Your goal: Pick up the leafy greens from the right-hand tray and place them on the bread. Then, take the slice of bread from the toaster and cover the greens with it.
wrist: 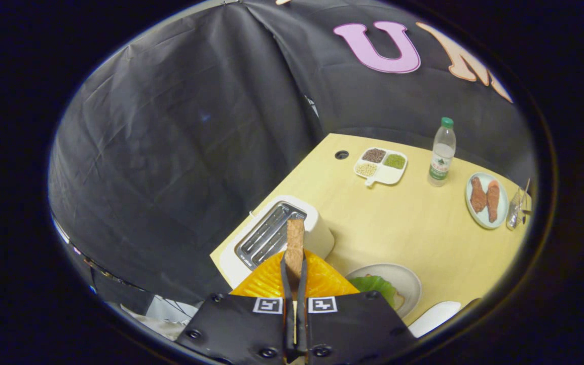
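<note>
the gripper (pixel 294 263) is clenched on the slice of bread (pixel 295 242), held edge-on between its fingers above the toaster (pixel 277 233); the leafy greens (pixel 375 286) lie on a plate (pixel 408 284) nearby

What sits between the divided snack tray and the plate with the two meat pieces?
The water bottle stands upright between tray and plate, in the gripper view.

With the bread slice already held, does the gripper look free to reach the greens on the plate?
Probably yes. The gripper is shut on the bread slice, lifted above the toaster. The greens lie uncovered on the plate just beside the fingers, with nothing between them.
</note>
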A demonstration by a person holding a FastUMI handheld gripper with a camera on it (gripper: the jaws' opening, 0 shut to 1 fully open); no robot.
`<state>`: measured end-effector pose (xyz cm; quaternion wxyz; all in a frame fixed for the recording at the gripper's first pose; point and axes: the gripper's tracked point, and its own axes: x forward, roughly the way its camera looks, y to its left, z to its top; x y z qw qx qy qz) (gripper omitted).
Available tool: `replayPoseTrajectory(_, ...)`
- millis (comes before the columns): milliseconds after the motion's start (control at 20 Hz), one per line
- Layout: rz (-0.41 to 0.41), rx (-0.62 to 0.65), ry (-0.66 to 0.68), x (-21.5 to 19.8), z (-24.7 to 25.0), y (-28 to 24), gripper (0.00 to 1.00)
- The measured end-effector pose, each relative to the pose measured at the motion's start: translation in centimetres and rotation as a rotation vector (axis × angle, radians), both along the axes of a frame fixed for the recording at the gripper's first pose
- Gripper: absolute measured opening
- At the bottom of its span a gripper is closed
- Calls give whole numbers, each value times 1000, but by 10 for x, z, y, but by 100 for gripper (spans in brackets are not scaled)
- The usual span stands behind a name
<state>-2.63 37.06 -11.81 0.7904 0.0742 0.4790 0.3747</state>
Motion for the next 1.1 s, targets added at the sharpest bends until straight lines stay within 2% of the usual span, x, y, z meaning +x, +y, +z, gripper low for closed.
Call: replayPoseTrajectory(1100, -193, -34, 168, -26, -95, -86, 5)
